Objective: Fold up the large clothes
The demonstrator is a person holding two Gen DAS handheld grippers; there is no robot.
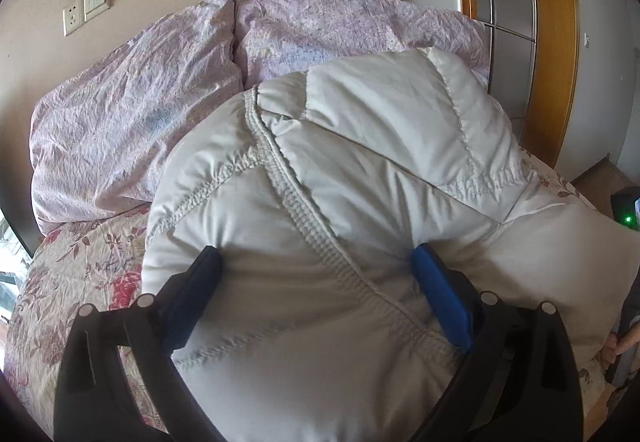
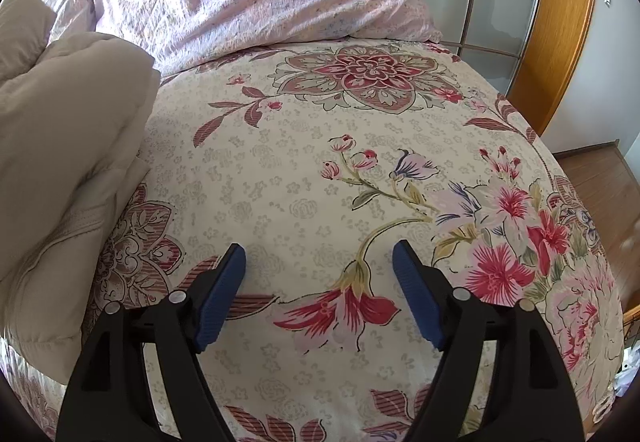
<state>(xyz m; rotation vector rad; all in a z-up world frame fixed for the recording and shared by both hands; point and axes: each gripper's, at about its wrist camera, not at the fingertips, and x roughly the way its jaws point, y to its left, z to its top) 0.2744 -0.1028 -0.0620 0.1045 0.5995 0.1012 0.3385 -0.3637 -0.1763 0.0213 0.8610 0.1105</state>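
Already the puffy white jacket (image 1: 360, 202) sits bundled into thick layers on the bed (image 2: 320, 170), bulging between the left claw (image 1: 316, 266), whose pads pinch it. Beside it, the right claw (image 2: 320, 262) hangs spread and empty; final tidying seems left.

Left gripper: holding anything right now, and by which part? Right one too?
The left gripper is clamped on the white puffer jacket, its fingers squeezing a thick folded bunch across a ribbed seam. The right gripper is open over the floral bedspread, holding nothing.
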